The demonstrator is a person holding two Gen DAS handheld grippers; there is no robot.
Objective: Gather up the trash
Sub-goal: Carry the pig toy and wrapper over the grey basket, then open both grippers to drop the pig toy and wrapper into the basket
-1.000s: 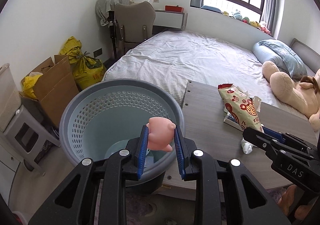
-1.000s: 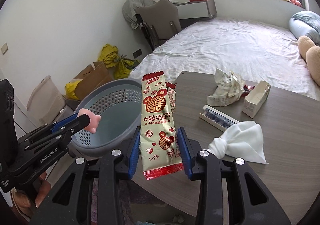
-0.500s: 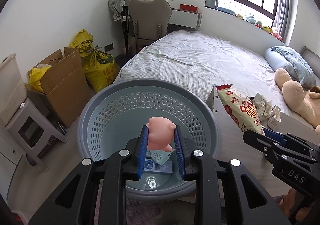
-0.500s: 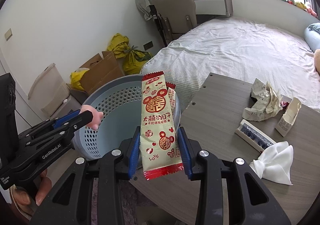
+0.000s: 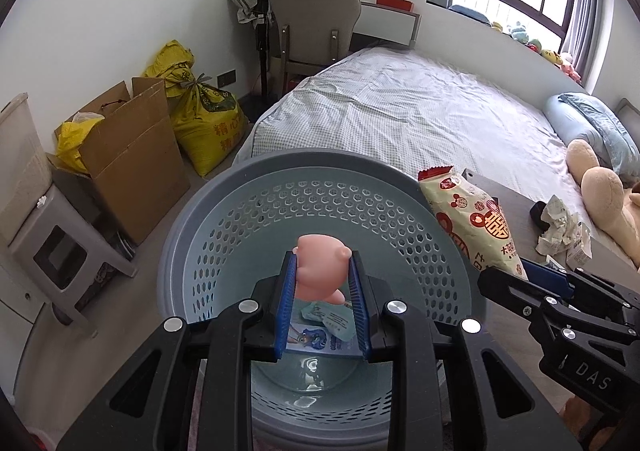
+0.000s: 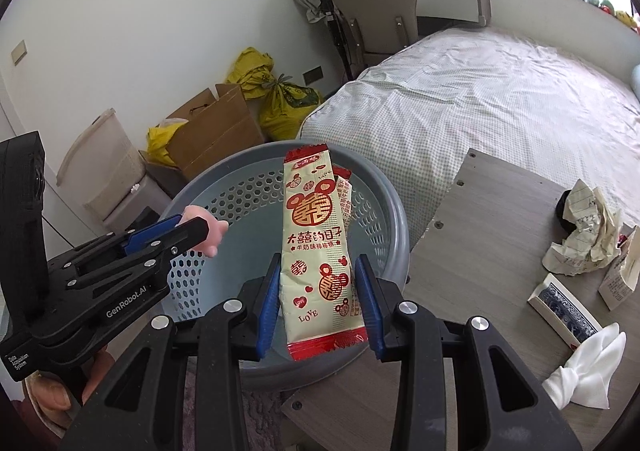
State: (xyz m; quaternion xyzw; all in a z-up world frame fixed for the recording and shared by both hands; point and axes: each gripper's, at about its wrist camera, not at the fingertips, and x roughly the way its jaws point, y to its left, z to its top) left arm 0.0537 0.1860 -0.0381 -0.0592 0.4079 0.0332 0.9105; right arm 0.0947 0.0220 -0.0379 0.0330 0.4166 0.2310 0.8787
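Observation:
A round grey-blue perforated basket [image 5: 328, 171] [image 6: 256, 155] stands on the floor beside the table. My left gripper [image 5: 322, 283] [image 6: 192, 233] is shut on a small pink rubber toy [image 5: 320, 271] and hangs over the basket's inside. My right gripper [image 6: 318, 291] [image 5: 516, 275] is shut on a cream and red snack wrapper [image 6: 312, 239] [image 5: 476, 227], held upright over the basket's right rim. A blue printed packet [image 5: 320, 335] lies on the basket's bottom.
On the wooden table [image 6: 480, 243] lie crumpled paper [image 6: 584, 235], a small carton [image 6: 620, 275], a flat blue-white box [image 6: 560, 307] and a white tissue [image 6: 588, 367]. A cardboard box [image 5: 128, 155], yellow bags [image 5: 200, 119], a stool [image 5: 60, 247], a chair [image 5: 316, 27] and a bed [image 5: 420, 119] surround the basket.
Both grippers have moved left from the table's edge to above the basket, each keeping its grip. The table litter has slid to the right of both views.

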